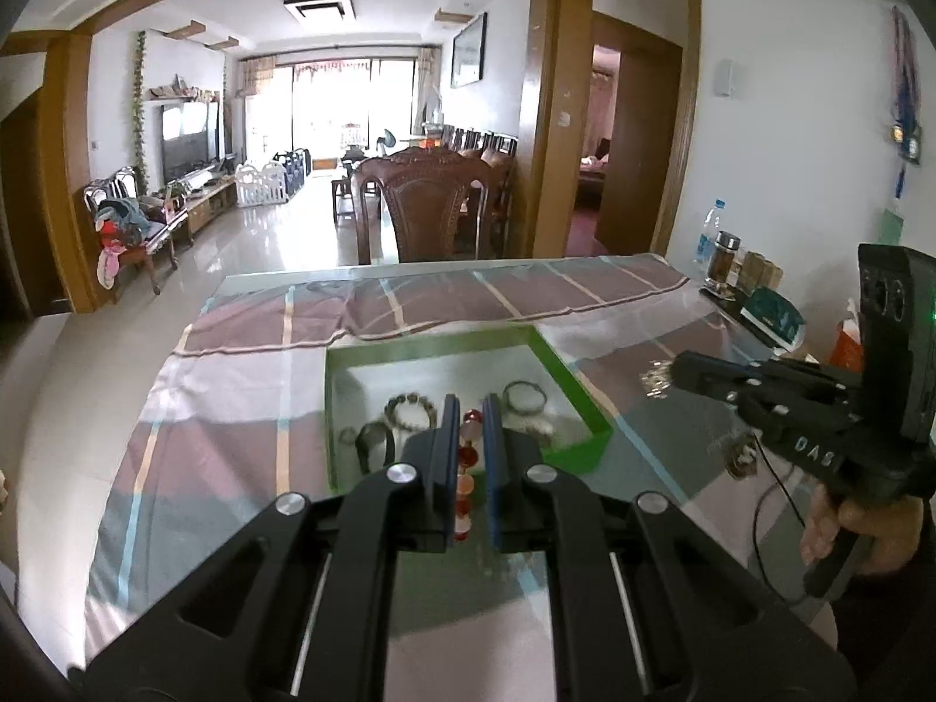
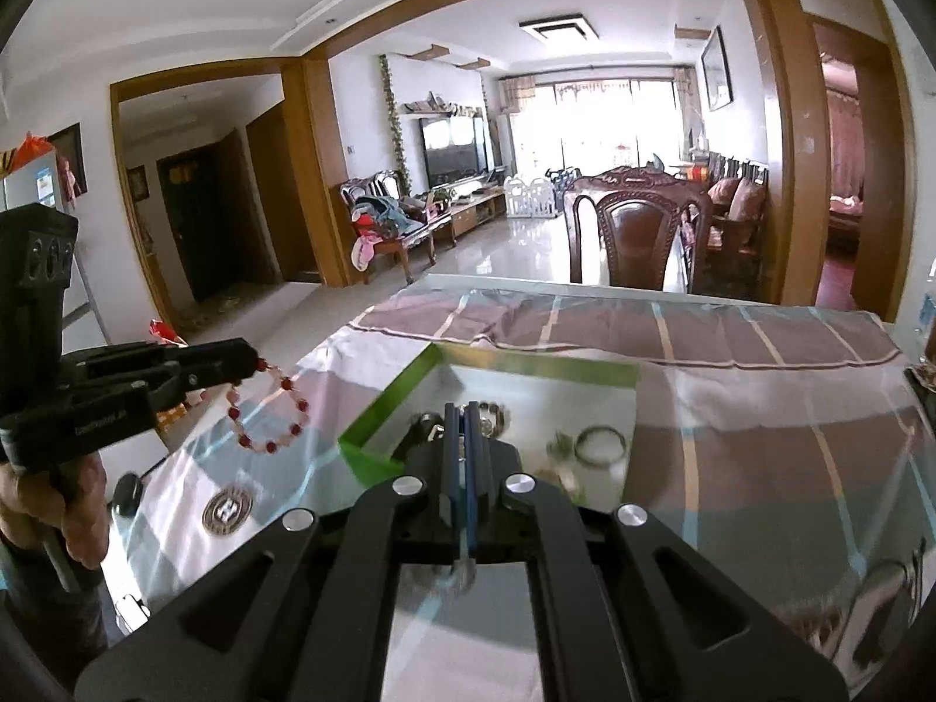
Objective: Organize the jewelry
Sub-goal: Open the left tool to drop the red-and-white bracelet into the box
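A red bead bracelet (image 2: 270, 412) is held dangling in the left hand-held gripper (image 1: 470, 409), just near of the green tray (image 1: 576, 377); the right hand-held gripper (image 2: 462, 415) is pressed together, empty.

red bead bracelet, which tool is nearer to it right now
Left. The left tool is shut on the red bead bracelet, which dangles from its tips. The right tool is off to the side over the green box, shut with nothing visible in it.
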{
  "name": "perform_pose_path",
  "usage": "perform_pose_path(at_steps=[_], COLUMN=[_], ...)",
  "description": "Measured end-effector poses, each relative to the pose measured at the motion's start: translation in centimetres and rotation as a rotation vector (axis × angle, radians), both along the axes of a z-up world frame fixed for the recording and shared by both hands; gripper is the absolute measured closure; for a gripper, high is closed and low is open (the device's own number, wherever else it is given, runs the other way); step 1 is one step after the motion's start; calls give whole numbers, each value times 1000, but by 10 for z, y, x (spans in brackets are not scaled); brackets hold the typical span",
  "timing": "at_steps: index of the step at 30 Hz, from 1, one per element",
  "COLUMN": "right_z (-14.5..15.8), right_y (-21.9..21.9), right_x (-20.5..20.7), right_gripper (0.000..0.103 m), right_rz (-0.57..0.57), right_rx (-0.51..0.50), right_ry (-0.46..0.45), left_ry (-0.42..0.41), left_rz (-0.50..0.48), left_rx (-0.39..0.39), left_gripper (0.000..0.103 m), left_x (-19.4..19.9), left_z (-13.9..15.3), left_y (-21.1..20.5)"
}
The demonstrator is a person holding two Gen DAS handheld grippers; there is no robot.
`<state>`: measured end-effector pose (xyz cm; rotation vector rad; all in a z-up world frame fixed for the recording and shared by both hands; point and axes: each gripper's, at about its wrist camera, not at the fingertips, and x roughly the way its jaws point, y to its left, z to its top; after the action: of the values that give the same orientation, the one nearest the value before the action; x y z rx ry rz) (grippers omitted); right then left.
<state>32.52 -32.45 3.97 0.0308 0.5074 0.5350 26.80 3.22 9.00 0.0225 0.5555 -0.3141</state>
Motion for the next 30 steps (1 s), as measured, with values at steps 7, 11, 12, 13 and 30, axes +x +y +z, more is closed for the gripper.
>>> perform_pose_path(at_steps=[7,11,12,13,30], right_z=[-22,-48,-53,-60,-28], right_y=[28,36,37,38,-15], right_x=[93,146,153,166,40], right_gripper=[101,101,101,101,12], right_rz=[-3,-47,-54,-61,-142], right_rx=[-26,-25,-20,-12,60], right_ry=[114,183,199,223,-35], left_ry=[87,180,212,231,-88], left_rz=[45,123,136,143,220], left_rx=[5,39,41,44,84], left_gripper=[95,95,95,95,4], left_x=[104,172,188,197,75], left_z=[-13,-48,-59,-67,-59], left_y=[-6,-4,-3,-2,22])
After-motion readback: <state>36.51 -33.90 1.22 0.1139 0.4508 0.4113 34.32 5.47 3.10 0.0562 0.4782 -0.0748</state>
